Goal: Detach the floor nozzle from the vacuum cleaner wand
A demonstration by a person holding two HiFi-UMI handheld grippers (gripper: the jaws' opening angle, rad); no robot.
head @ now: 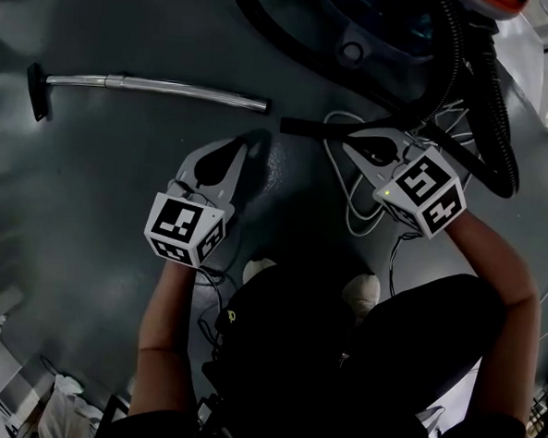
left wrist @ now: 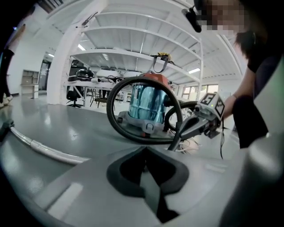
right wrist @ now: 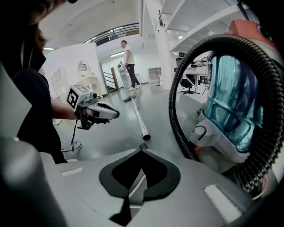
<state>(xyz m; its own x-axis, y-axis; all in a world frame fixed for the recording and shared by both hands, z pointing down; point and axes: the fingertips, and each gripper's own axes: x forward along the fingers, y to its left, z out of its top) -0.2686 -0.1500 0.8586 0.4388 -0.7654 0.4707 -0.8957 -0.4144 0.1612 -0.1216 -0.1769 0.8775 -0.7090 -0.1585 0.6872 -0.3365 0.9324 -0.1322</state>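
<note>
The chrome wand (head: 162, 88) lies on the grey floor with the black floor nozzle (head: 36, 91) on its left end. Its bare right end points toward my grippers. My left gripper (head: 253, 142) hovers just below that bare end, jaws shut and empty. My right gripper (head: 346, 142) is further right, also shut with nothing in it, its tip beside the black rigid hose end (head: 321, 127). The left gripper view has the wand (left wrist: 40, 148) at the left beyond my left gripper (left wrist: 144, 148). In the right gripper view the wand (right wrist: 137, 116) runs away past my right gripper (right wrist: 142, 146) to the nozzle (right wrist: 128, 99).
The vacuum canister (head: 388, 26) with its blue drum (right wrist: 230, 106) stands at the back right. Its ribbed black hose (head: 489, 115) loops round the right gripper's side. A white cable (head: 349, 195) lies on the floor between my hands. A person (right wrist: 128, 62) stands far off.
</note>
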